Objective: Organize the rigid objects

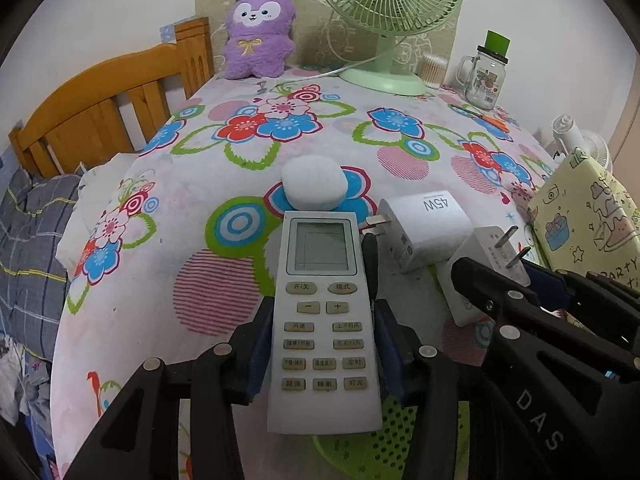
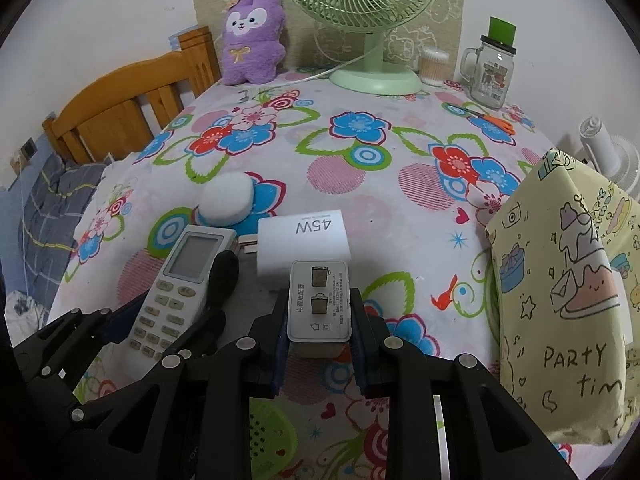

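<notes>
A white air-conditioner remote control (image 1: 324, 320) lies lengthwise on the flowered tablecloth (image 1: 200, 240), screen end away from me. My left gripper (image 1: 323, 314) has its blue pads against both long sides of the remote, shut on it. In the right wrist view the same remote (image 2: 176, 292) shows at the left. My right gripper (image 2: 320, 306) is shut on a small white power adapter (image 2: 319, 304), its two prongs facing up. A white 45W charger (image 2: 304, 240) lies just beyond the adapter. A green perforated basket (image 2: 268, 440) sits under the grippers at the near edge.
A white round pad (image 1: 314, 184) lies beyond the remote. A yellow "Party time" bag (image 2: 568, 300) stands at the right. At the back are a green fan (image 1: 384, 20), a purple plush (image 1: 258, 32), a glass mug (image 1: 484, 76) and orange scissors (image 2: 492, 118). A wooden bed frame (image 1: 100, 108) is left.
</notes>
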Demonstrator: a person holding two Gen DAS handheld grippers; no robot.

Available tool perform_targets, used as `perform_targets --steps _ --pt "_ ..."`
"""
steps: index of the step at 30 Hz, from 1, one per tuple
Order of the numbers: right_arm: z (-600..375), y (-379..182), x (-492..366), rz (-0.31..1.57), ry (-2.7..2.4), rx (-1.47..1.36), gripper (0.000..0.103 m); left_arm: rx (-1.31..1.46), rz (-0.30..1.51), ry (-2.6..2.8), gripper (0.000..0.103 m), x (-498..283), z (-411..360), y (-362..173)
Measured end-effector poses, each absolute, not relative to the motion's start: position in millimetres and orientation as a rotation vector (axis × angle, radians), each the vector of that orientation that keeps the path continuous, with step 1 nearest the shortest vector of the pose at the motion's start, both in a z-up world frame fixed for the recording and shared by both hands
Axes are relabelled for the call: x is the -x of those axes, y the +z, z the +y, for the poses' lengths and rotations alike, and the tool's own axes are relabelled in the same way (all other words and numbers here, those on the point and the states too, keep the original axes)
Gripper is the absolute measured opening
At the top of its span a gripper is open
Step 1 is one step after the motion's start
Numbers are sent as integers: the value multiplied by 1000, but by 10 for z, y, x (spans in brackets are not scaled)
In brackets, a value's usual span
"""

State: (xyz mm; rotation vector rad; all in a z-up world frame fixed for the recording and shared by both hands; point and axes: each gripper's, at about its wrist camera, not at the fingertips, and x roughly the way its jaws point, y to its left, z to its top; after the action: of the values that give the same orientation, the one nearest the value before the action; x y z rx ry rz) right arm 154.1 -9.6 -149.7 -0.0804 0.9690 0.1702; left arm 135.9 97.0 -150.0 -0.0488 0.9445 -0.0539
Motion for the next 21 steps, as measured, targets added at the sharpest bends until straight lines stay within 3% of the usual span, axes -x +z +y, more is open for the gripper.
perform_targets --steps 21 --pt "-106 -1400 -1275 952 186 85 29 47 921 -28 55 -1109 939 -1414"
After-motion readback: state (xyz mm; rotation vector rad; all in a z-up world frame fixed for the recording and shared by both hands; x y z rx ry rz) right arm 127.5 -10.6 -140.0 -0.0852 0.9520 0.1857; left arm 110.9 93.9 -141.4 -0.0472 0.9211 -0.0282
